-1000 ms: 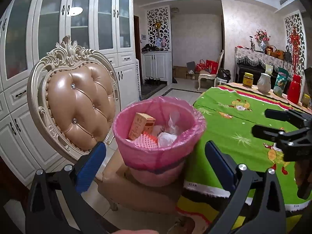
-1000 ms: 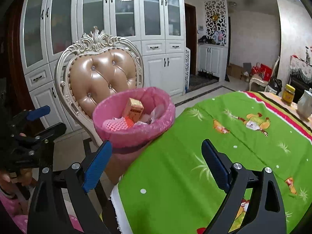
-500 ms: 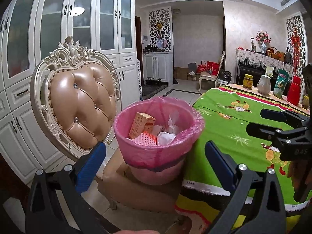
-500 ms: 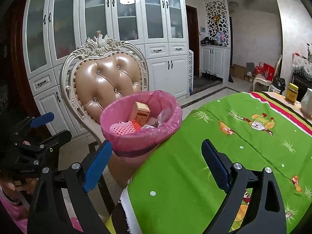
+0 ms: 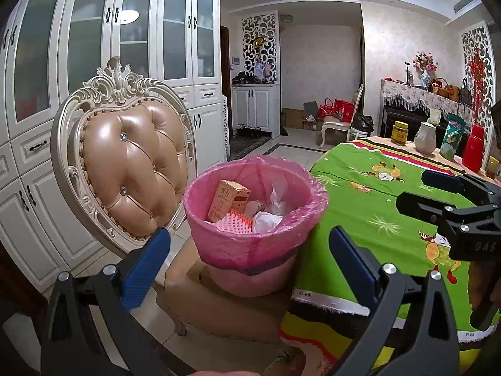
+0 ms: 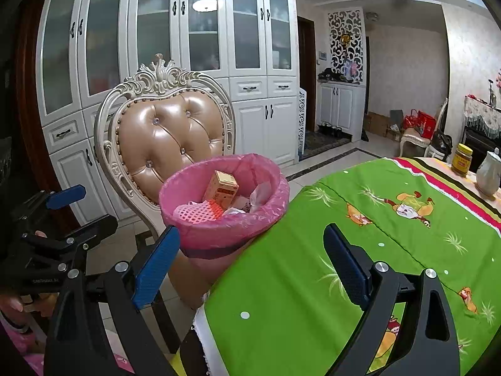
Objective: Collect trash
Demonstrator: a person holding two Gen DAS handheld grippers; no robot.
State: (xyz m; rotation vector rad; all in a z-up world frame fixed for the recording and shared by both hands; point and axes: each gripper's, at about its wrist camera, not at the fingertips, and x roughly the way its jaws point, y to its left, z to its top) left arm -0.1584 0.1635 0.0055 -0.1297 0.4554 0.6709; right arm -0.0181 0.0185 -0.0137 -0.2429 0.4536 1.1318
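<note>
Sitting ahead of both wide-apart grippers, the trash bin (image 5: 255, 216) holds litter.

The left gripper (image 5: 250, 250) is holding its blue-padded fingers (image 5: 145, 255) spread wide, gripping nothing. To its right, the right gripper (image 6: 250, 250) is hanging level alongside, its own jaws parted just as wide and likewise empty.

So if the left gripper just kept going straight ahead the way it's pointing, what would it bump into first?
Most likely the pink-lined trash bin on the chair seat: it sits right between the open fingers of the left gripper, with nothing visible in front. Depth is hard to judge.
</note>
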